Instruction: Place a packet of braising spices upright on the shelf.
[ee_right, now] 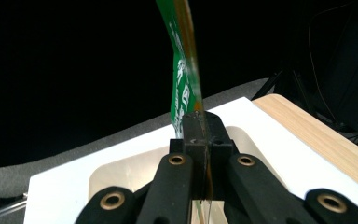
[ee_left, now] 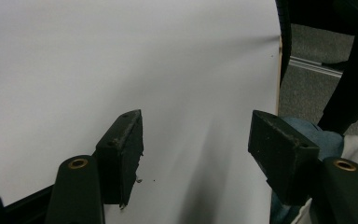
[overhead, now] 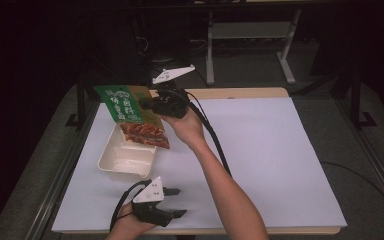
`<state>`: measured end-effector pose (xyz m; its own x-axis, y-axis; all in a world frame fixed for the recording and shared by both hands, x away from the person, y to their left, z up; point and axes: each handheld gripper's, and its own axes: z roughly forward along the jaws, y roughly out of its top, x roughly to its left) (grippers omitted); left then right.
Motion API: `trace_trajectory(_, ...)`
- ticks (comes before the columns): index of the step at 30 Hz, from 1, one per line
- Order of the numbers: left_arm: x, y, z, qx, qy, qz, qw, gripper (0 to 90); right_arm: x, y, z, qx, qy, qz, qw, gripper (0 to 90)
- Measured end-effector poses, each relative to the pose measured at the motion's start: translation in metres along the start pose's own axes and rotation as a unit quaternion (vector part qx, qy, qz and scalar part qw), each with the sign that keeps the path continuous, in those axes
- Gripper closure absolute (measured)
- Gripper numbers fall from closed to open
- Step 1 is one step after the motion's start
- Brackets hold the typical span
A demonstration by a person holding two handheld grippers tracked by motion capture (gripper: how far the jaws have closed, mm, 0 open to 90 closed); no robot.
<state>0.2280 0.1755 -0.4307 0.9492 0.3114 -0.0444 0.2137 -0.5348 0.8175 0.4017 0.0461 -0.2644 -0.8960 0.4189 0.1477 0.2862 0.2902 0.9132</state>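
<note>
At upper left, the right gripper (overhead: 147, 104) is clamped on a green packet (overhead: 130, 112) above a cream tray (overhead: 111, 159); the left gripper (overhead: 178, 202), low in the frame, has its jaws apart.

The table (overhead: 260, 150) is covered by a white sheet, with a strip of pale wood left bare along its far edge. A grey carpeted floor (overhead: 330, 75) is seen around it. Beyond the table, the white metal legs of another desk (overhead: 250, 30) are lit, while the rest of the room is left in deep shadow. Black frame rails (overhead: 360, 100) are seen at both sides.
</note>
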Motion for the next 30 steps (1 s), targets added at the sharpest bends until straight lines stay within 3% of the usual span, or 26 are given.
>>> trace_trajectory(15,0.000,0.000,-0.001,-0.005,0.001,0.000,1.0000,34.4,-0.003,-0.009,0.047,0.006,0.003,0.046,0.9989,89.9)
trace_trajectory(22,0.000,0.001,0.000,-0.004,0.000,0.000,1.0000,34.3,-0.005,-0.014,0.056,0.000,-0.008,0.063,0.9980,89.8)
trace_trajectory(26,-0.001,0.001,0.001,-0.003,-0.002,0.000,1.0000,34.3,-0.010,-0.017,0.059,-0.009,-0.016,0.092,0.9956,89.9)
trace_trajectory(28,-0.001,0.001,0.002,-0.002,-0.002,0.001,1.0000,34.2,-0.009,-0.019,0.061,-0.005,-0.029,0.091,0.9955,89.8)
trace_trajectory(30,-0.001,0.001,0.002,-0.003,-0.002,0.001,1.0000,34.2,-0.010,-0.021,0.062,-0.010,-0.025,0.087,0.9958,89.8)
